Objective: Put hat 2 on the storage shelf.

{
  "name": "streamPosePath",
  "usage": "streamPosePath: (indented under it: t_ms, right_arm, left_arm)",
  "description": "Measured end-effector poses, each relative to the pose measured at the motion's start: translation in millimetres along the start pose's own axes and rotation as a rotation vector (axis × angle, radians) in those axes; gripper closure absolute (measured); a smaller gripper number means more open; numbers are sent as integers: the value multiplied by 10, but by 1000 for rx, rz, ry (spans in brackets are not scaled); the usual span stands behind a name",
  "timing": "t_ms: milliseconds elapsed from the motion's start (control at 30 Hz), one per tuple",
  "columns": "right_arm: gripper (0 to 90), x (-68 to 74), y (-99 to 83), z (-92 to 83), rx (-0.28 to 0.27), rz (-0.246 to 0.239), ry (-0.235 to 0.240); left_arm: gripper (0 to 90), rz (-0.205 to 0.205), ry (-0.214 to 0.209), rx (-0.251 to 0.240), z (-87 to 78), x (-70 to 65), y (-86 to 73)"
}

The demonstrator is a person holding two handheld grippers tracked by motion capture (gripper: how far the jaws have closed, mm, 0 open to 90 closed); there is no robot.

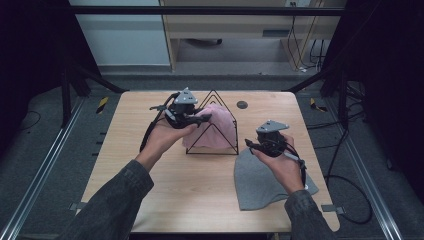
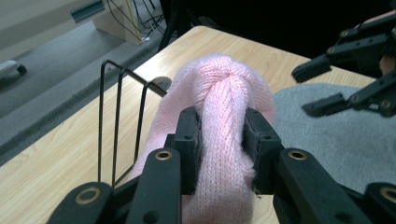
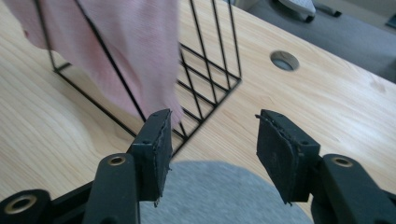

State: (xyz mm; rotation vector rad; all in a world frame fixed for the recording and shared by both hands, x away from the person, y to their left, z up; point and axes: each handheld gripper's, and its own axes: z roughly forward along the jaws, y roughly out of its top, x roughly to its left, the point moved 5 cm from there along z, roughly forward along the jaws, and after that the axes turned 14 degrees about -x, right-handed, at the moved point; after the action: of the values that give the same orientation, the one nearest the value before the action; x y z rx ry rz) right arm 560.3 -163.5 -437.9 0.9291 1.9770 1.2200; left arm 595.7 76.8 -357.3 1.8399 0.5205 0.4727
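Note:
A pink knit hat [image 1: 216, 129] hangs over a black triangular wire stand [image 1: 214, 96] near the middle of the table. My left gripper [image 1: 202, 119] reaches in from the stand's left and is shut on a bunched fold of the pink hat [image 2: 219, 102]; both pads press into the knit. A grey hat [image 1: 260, 182] lies flat at the front right. My right gripper [image 1: 252, 145] hovers over the grey hat's far edge [image 3: 219, 191], open, with nothing between its pads [image 3: 275, 154]. It shows open in the left gripper view [image 2: 322, 88] too.
The wooden table [image 1: 200, 200] has a round cable hole [image 1: 242, 104] behind the stand. The wire stand [image 3: 205, 79] sits just ahead of my right gripper. Metal rails and cables run along the floor on both sides of the table.

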Motion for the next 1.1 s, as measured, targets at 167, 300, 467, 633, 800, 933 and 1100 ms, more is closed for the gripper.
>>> streamPosePath:
  t_ms: [167,300,467,633,800,933,1100]
  right_arm:
    - [452,-124,-106,-42,41,23,-27]
    - [467,-176,-164,-58,58,74,-30]
    - [440,-319,-287,-63,112,88,-59]
    - [371,-517,-464,-89,170,143,-57]
    - [426,-720,-649,-98,222,193,-61]
    - [459,-815,-777,-55,257,209,-64]
    - [488,-896,-909,42,288,217,-65]
  left_arm:
    - [680,-15,-7,9,17,8,-55]
    - [644,-32,-23,2,20,-2,-72]
    - [469,-31,-36,-27,-52,-35,-42]
    - [316,-18,-8,-23,-231,-70,-91]
    - [188,-13,23,-17,-452,-105,-276]
    - [146,-11,25,22,-618,-129,-511]
    - [84,-38,15,31,-814,-153,-815]
